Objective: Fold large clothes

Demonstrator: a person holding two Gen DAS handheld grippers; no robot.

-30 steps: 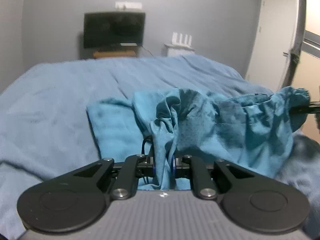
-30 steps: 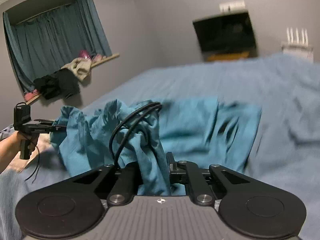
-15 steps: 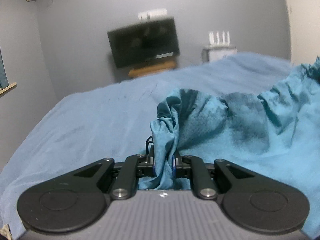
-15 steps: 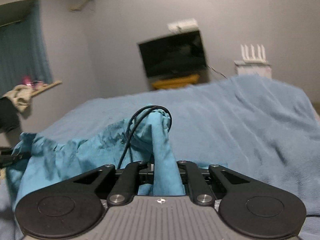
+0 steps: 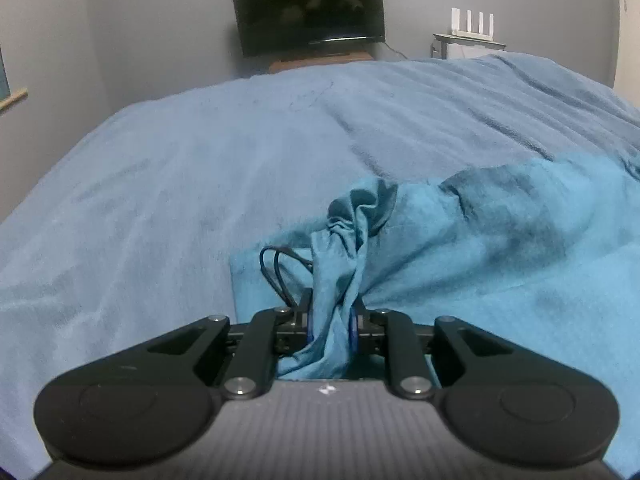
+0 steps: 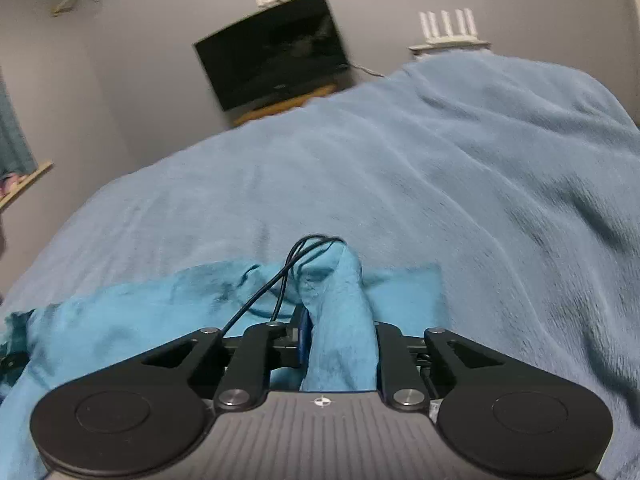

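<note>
Left gripper (image 5: 331, 312), black with blue-edged pads, angled down toward the bed: a bunched rope of teal, softly wrinkled cotton garment (image 5: 500, 240) pinched between the jaws, which are easing apart at this moment with the cloth still filling the gap between them. Fold of fabric rising straight up from the jaws into a crumpled peak just beyond the fingertips. Rest of the garment spreading away to the right of the jaws in a rumpled ridge, its lower layer lying flat on the wide, pale-blue fleecy bed cover (image 5: 180, 200) – one straight edge visible just left of the jaws. Thin black looped cable (image 5: 276, 268) curling up beside the left finger, touching the cloth.

Right gripper (image 6: 338, 340), same black build: a thick roll of the teal garment (image 6: 120, 320) standing between its jaws, likewise opening, cloth still wedged in the gap and pressed at both sides. Fabric humping up just ahead of the fingertips, then trailing off to the left of the jaws in a loose, shadowed drape; a flat corner lying just right of them on the bed cover (image 6: 480, 180). Black cable (image 6: 280, 280) arching over the hump.

Far beyond both pairs of jaws – dark flat wall-mounted television (image 5: 308, 4), and a white router with four upright antennas (image 5: 472, 24) at the grey wall.
</note>
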